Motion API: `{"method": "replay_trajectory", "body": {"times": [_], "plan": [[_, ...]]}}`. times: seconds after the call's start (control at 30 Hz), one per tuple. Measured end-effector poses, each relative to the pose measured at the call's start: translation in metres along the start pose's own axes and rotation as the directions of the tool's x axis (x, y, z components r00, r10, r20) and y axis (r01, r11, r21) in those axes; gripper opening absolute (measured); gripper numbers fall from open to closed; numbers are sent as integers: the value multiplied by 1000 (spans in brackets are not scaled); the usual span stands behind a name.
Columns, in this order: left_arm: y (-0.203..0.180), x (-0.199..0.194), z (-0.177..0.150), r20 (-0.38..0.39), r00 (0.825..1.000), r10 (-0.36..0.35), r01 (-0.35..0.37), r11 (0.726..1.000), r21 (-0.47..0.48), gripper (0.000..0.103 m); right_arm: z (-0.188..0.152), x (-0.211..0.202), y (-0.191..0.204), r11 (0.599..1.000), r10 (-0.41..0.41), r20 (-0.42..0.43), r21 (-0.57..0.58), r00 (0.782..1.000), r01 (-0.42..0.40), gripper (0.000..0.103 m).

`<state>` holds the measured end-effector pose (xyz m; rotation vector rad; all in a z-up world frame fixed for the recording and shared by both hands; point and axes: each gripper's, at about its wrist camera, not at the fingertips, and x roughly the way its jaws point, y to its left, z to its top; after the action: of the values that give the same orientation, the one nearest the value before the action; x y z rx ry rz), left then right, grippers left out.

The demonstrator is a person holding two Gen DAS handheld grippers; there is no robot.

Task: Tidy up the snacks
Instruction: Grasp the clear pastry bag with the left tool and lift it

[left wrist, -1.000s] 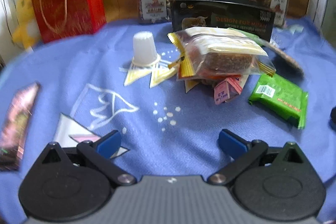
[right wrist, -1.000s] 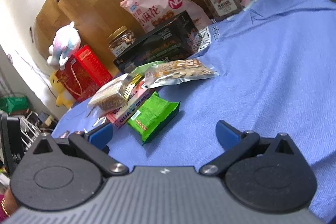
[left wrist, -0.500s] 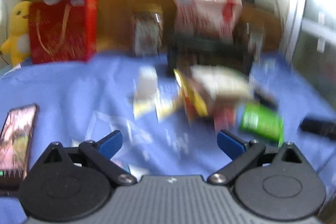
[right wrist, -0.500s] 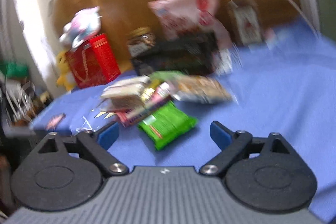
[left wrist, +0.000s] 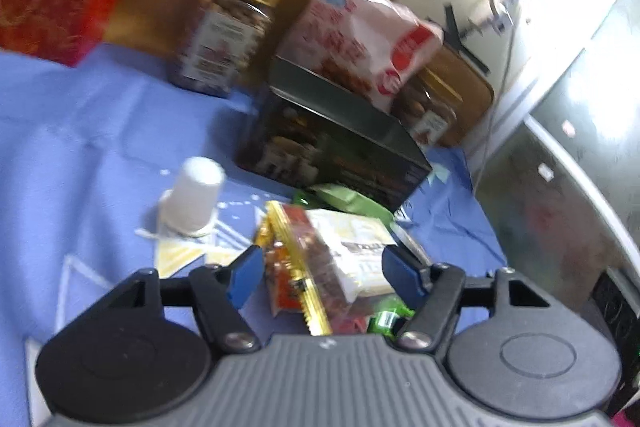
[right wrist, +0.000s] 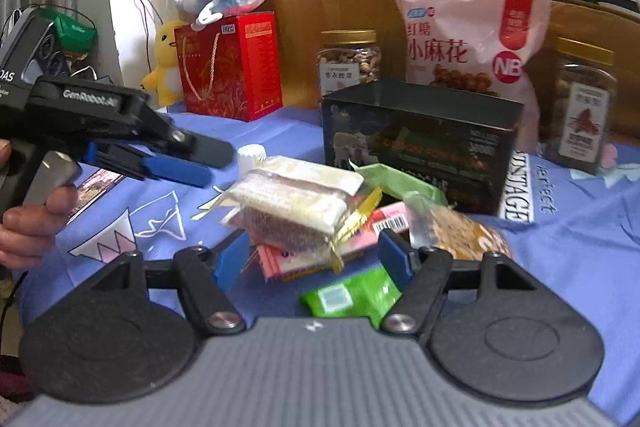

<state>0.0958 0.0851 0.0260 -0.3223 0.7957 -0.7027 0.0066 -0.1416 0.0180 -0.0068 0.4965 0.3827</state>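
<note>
Now snack pile [right wrist: 304, 203] just ahead of closing right claw [right wrist: 312, 255].

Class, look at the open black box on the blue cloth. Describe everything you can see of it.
The black box is a rectangular, lidless container, glossy like printed tin or card, with pale animal figures and small lettering on its front. It stands upright on the blue cloth, in front of the pink snack bag. A green packet leans against its front. Its inside is hidden.
</note>
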Motion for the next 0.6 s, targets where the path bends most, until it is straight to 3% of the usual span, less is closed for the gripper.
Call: {"method": "replay_trajectory", "body": {"times": [0.07,0.17,0.27,0.47,0.6], "plan": [[-3,12,-1,-43,999,-6,7,1000,15,53,3,7,-1,1000,17,-21,-1,1000,-17,68],[-6,23,-4,-90,995,-31,33,999,21,44,0,20,-3,998,55,-73,17,996,-54,57],[-11,17,-2,-93,995,-34,37,999,23,43,0,15,1,998,69,-67,1,995,-69,52],[-36,-6,42,3,998,-68,67,995,74,42,38,-6,-3,996,65,42,-59,997,-62,47],[-55,9,92,66,996,-58,50,992,117,44,77,0,-22,996,14,119,-84,993,-4,47]]}}
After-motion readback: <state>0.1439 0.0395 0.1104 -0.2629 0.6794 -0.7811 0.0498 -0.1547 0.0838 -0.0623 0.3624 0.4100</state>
